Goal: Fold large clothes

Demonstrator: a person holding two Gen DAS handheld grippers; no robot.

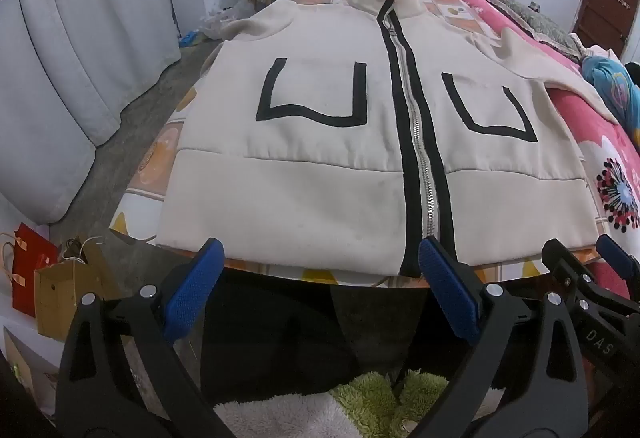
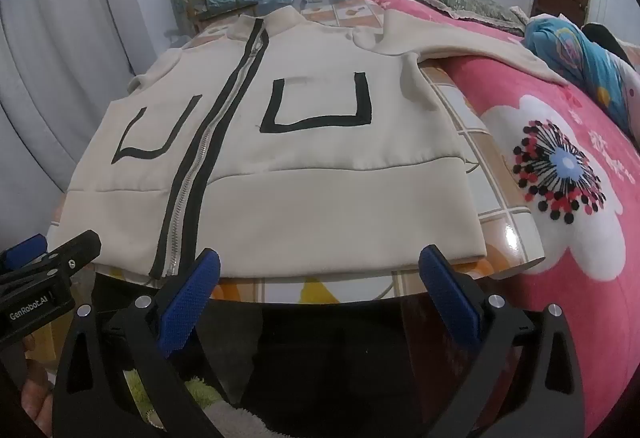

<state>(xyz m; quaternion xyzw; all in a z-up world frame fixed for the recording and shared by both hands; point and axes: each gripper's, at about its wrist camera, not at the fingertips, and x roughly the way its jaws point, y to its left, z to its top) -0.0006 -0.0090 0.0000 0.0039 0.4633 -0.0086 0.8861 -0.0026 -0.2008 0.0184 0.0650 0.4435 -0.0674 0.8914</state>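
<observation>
Cream zip jacket (image 1: 320,158) spread flat, front up, on tiled worktop (image 2: 500,198). Left gripper (image 1: 320,294) and right gripper (image 2: 320,290) wide apart, empty, near hem. Best pinched at hem corners, lifted evenly.

The left gripper (image 1: 320,262) stood wide open along the bottom of its view, blue-padded fingers (image 1: 196,290) spread apart with nothing between them. The right gripper (image 2: 320,270) was just as wide and empty, its fingers (image 2: 450,298) angled downward. Each showed at the other's lower corner, close beside it.
</observation>
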